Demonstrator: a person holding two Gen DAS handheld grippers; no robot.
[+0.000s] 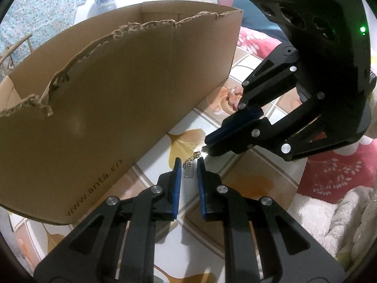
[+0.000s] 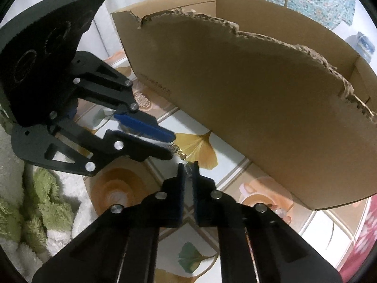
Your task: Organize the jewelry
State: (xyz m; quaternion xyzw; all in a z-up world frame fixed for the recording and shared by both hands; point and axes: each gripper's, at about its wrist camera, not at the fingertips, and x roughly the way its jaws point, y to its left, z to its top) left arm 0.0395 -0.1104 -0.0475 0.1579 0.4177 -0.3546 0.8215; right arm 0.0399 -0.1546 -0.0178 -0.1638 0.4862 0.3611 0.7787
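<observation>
Pinching opposite ends of a small chain on the counter, likely for stretching it straight: left hand-held gripper clenching its pendant end, right hand-held gripper clamping from two o'clock. Cardboard box waiting at ten o'clock.

A thin silvery chain lies stretched across the patterned counter, just in front of the cardboard box with the torn upper edge. One end carries a small metal piece with a ribbed, comb-like look; it rests flat on a pale tile beside a yellow leaf print. The other end glints brightly where it meets dark tool tips. Its links are too small to make out. Farther back, near the box corner, sits a small cluster of pale pink beads, partly hidden.
</observation>
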